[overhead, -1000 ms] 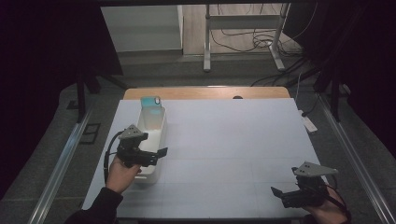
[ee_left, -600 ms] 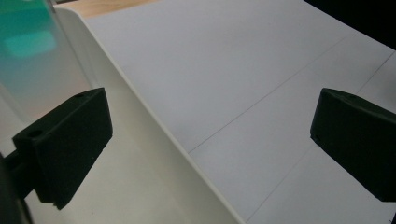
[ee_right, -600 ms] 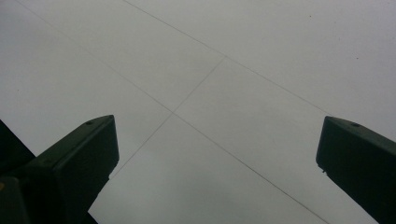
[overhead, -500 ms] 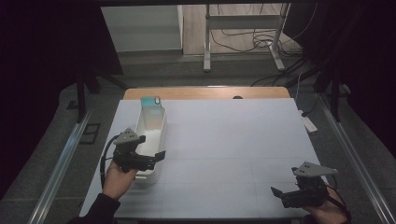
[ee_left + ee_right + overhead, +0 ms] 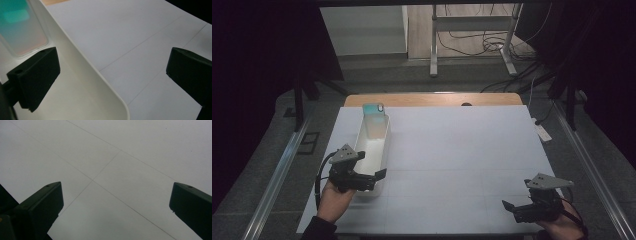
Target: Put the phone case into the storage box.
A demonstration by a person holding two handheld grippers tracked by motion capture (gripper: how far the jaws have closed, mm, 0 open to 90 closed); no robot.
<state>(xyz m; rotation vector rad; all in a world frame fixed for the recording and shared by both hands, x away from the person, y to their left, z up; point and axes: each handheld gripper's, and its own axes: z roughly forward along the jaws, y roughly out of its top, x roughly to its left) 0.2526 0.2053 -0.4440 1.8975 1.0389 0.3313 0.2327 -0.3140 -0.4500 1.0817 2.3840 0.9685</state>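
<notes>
Straddling the near right wall of the white bin (image 5: 379, 150), your left gripper (image 5: 371, 181) has drawn back toward you, jaws apart, one inside. The phone (image 5: 373, 116) leans at the bin's far end. Your right gripper (image 5: 515, 206) waits near-right, spread, holding nothing.

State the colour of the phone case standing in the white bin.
The phone case fades from teal to pale peach, clearest in the left gripper view.

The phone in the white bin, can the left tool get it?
Probably yes. The left tool is open, straddling the bin's near wall, one jaw already inside. The phone leans at the far end with nothing between.
</notes>
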